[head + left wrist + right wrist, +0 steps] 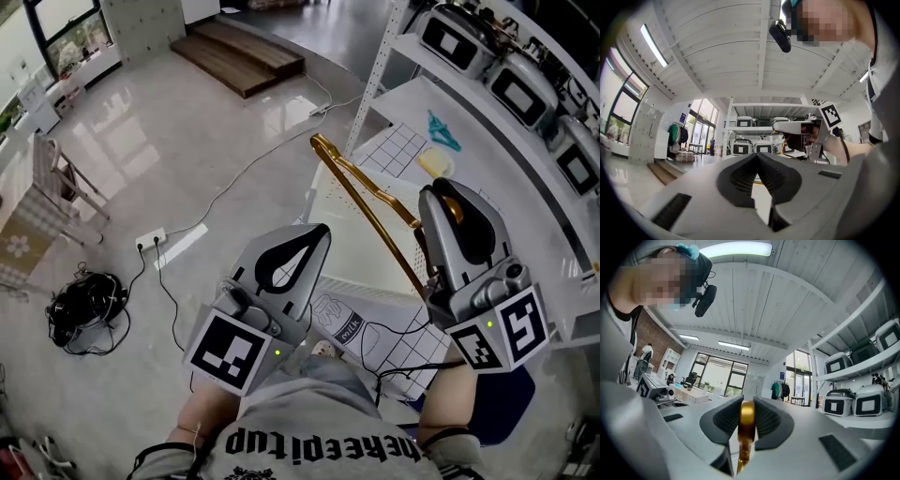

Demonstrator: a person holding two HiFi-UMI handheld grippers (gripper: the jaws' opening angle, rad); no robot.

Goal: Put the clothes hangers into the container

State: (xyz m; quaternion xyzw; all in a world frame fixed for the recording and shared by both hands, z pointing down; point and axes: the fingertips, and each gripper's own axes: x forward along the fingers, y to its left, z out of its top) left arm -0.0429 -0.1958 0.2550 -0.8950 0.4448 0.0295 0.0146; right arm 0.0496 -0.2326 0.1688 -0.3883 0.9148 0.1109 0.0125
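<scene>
Person seen from above, holding one gripper in each hand over a pale, glossy floor (187, 141) beside a white tabletop (412, 101).

The right gripper (448, 199) has its jaws closed on a gold metal clothes hanger (370, 218). In the right gripper view the right gripper (746, 404) shows a gold band of the hanger (746, 423) pinched upright between the two ribbed black pads. The rest of the hanger hangs in the air, off every surface. It slants away from the person, up and to the left in the head view, past the near edge of the tabletop. Which part of the hanger is gripped cannot be told.

The left gripper (319, 232) is held lower and to the left, well apart from the hanger. In the left gripper view the left gripper (757, 157) has its jaws closed, tips meeting, with nothing between them.

A teal clothes hanger (442, 131) lies flat on the tabletop, just beyond a white mat with a grid pattern (394, 150). To the right, shelves carry a row of grey appliances (522, 92) with dark front panels.

On the floor to the left, a white power strip (150, 240) lies at the end of a long cable. A tangled bundle of black cables (82, 311) sits nearer the person.
</scene>
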